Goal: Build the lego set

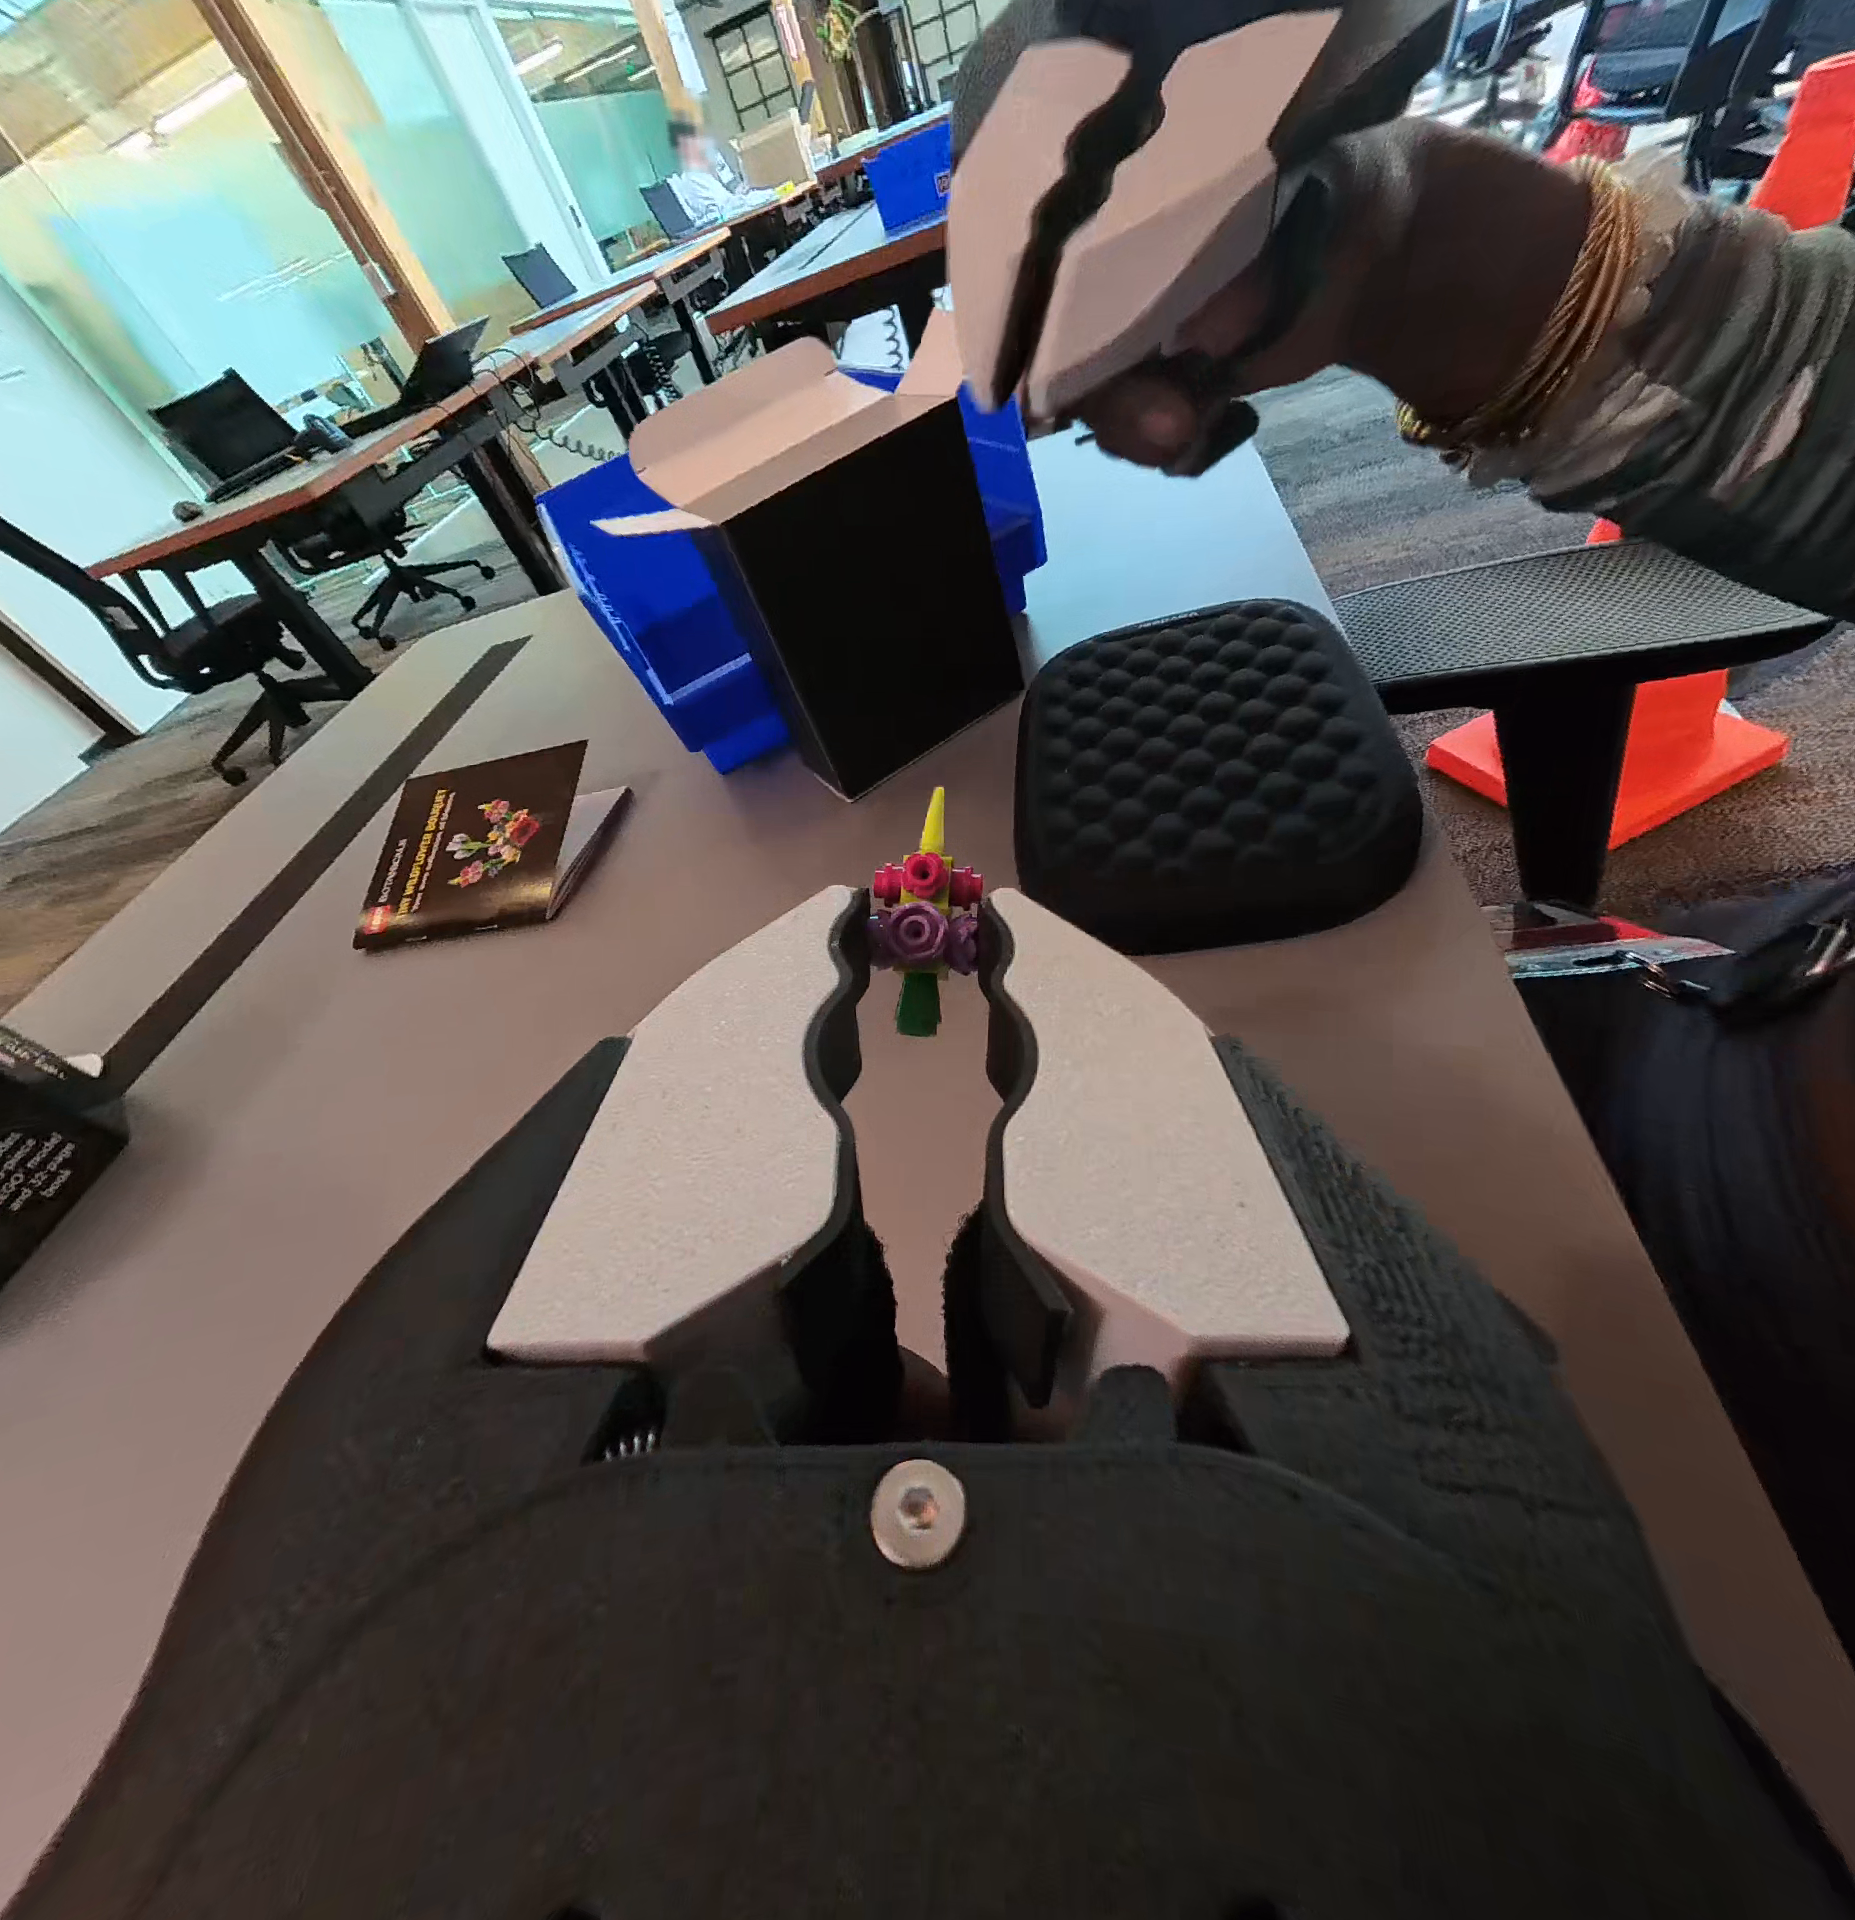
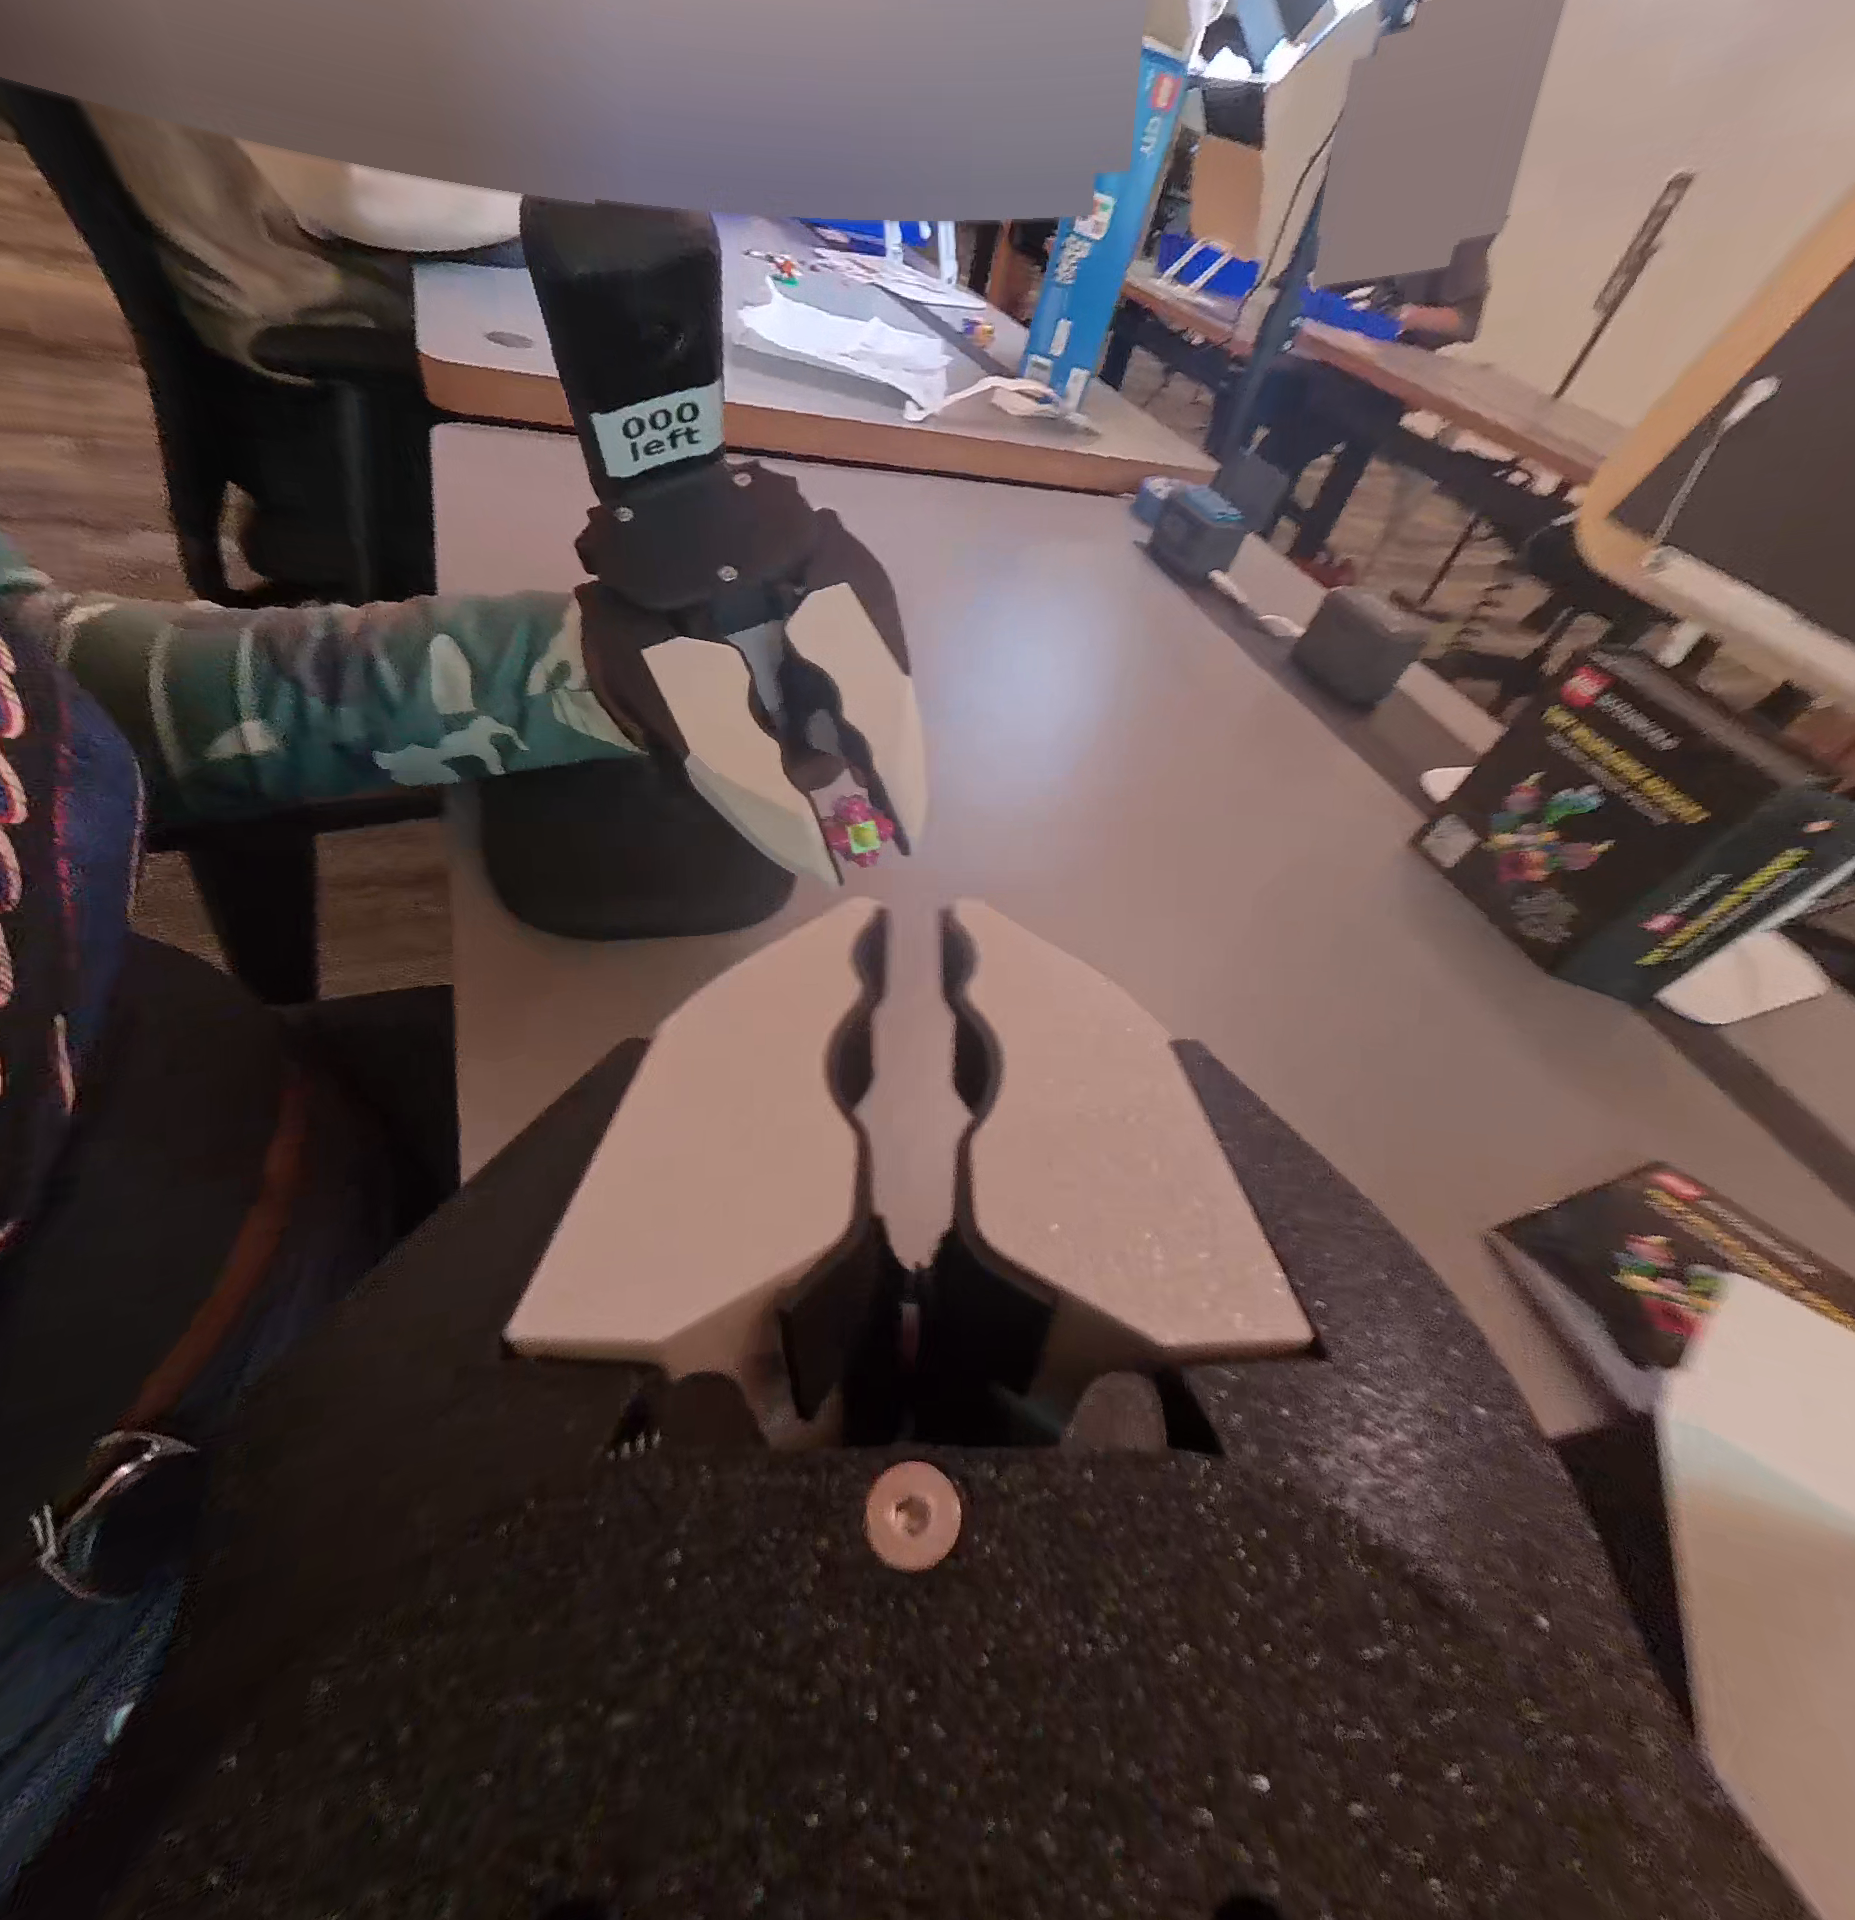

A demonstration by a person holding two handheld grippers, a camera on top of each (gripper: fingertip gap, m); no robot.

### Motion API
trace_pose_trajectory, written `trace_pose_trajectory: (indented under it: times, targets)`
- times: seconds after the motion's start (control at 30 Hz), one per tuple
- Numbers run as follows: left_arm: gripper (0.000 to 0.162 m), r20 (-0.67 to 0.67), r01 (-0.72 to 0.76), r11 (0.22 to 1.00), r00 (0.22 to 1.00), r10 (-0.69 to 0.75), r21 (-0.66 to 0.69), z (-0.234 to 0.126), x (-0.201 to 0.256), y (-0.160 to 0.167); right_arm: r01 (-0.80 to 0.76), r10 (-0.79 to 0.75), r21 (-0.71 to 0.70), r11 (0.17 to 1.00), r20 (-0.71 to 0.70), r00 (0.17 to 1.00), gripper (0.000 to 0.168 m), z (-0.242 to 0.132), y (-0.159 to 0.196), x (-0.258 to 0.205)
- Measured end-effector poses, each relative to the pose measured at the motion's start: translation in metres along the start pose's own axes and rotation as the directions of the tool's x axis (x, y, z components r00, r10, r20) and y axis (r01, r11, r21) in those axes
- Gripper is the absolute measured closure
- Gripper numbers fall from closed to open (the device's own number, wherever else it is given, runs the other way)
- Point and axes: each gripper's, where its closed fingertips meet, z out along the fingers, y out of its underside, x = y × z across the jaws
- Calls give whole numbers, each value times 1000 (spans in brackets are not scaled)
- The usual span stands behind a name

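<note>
In the left wrist view, the left gripper pinches a little lego flower at its tips, above the grey table. The flower has pink and purple blooms, a yellow spike on top and a green stem. A booklet lies to the left. A black box stands behind, by a blue bin. The right gripper hangs up high, with only a thin gap between its tips.

In the right wrist view, the right gripper holds nothing, its tips a bit apart. The left gripper ahead grips the lego flower.
</note>
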Motion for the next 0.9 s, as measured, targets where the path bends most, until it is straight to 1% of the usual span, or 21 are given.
trace_pose_trajectory:
  times: [0.03, 0.1, 0.23, 0.37, 0.47, 0.57, 0.73, 0.83, 0.87, 0.9]
  targets:
    - [142, -4, -7, 1000, 1000, 7, 1, 1, 2, -2, -12, 12, -14, 1000, 12, 1000, 151, 7, 4, -3]
    - [142, -9, -24, 1000, 1000, 24, -3, 4, 5, -3, -6, 7, -30, 1000, 28, 1000, 151, 22, 9, -8]
    - [142, -11, -44, 999, 999, 43, -10, 6, 8, -5, -25, 28, -29, 999, 90, 996, 153, 48, 13, -19]
    - [142, -13, -52, 999, 999, 52, -8, 6, 9, -7, 4, 1, -59, 998, 89, 996, 159, 62, 19, -19]
    - [142, -15, -54, 998, 998, 54, -11, 5, 9, -6, 12, -6, -60, 998, 102, 995, 164, 64, 18, -20]
    - [142, -18, -54, 998, 998, 54, -11, 5, 10, -6, 46, -38, -73, 996, 107, 994, 165, 65, 18, -20]
    - [142, -32, -43, 999, 999, 43, -11, 4, 10, -7, 183, -178, -93, 979, 61, 982, 166, 64, 16, -21]
    - [142, 1, -91, 996, 996, 91, -2, 4, 8, -11, 164, -161, -72, 984, 44, 986, 166, 61, 12, -19]
    - [142, 27, -118, 992, 993, 119, -39, 4, 5, -7, 154, -151, -69, 986, 42, 988, 165, 60, 13, -19]
    - [143, 80, -157, 978, 982, 169, -138, 2, -5, 7, 145, -144, -31, 989, 25, 989, 166, 54, 8, -16]
